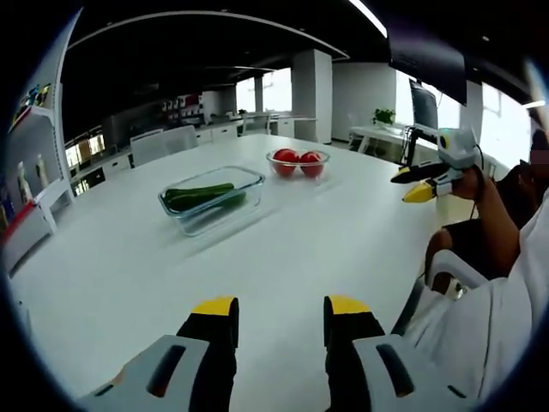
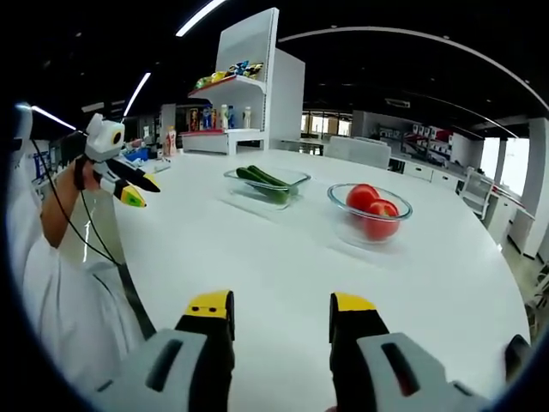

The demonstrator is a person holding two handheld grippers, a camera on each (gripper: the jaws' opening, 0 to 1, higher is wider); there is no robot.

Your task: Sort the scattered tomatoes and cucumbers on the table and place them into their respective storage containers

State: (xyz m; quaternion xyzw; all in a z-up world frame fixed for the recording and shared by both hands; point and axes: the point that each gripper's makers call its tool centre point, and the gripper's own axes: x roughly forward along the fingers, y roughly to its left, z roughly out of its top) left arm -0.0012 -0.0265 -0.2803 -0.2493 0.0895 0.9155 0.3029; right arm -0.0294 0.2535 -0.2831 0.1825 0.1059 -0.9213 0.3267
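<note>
Your left tongs and right tongs both gape wide, holding nothing, over the white table. The cucumbers lie in the rectangular glass container at eleven o'clock; the tomatoes sit in the round glass bowl at twelve.
</note>
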